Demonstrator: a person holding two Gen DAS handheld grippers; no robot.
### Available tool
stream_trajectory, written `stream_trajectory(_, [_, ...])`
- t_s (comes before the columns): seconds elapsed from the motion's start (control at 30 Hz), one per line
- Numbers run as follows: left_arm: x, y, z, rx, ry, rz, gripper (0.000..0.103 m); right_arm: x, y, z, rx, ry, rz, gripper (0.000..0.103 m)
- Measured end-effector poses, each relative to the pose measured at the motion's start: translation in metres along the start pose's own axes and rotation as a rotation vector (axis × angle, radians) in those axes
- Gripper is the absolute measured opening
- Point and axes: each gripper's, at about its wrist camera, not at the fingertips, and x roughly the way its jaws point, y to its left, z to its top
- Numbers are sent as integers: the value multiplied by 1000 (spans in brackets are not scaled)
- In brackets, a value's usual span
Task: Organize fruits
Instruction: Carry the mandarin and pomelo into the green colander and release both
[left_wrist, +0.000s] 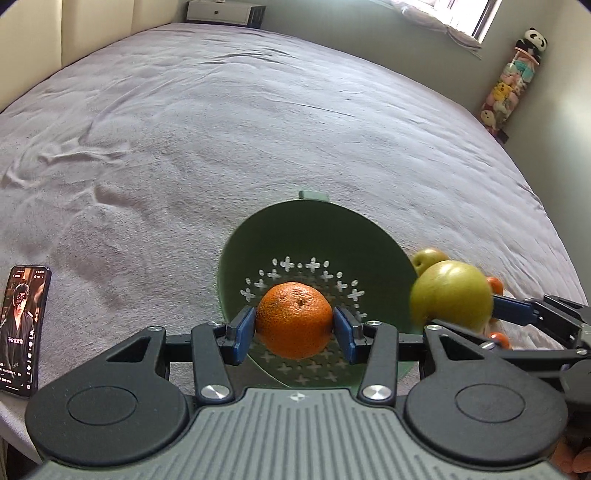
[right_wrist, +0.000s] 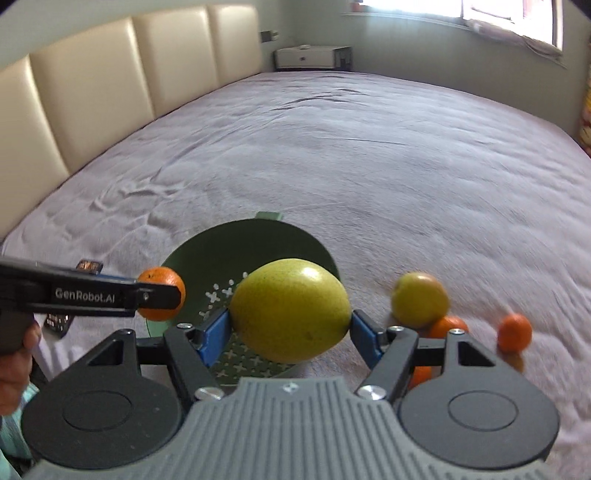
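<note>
- Above the green colander (left_wrist: 258, 236) on the bed (left_wrist: 258, 122), my left gripper (left_wrist: 294, 325) clamped an orange (left_wrist: 294, 319); only that view showed a phone (left_wrist: 23, 328) at nine o'clock.
- My right gripper (right_wrist: 290, 325) gripped a green pear (right_wrist: 290, 310); its view alone caught the headboard (right_wrist: 92, 96) at ten o'clock and, at three o'clock, a small orange (right_wrist: 514, 332) beside another pear (right_wrist: 419, 299).

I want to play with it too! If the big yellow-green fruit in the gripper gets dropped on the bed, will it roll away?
Probably a little. The big, smooth yellow-green fruit is rounded, so it could roll, but the wrinkly grey bedspread looks soft and should slow it. Its shiny skin may be slippery, since the right gripper pinches only its two ends.
</note>
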Motion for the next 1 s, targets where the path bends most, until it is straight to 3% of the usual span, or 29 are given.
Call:
stream_trajectory(0.53, [47, -7, 0, 75, 85, 67, 52, 71, 28, 10, -344, 196, 59, 67])
stream_trajectory(1.0, [77, -26, -6, 172, 139, 106, 52, 113, 24, 8, -453, 351, 98, 67])
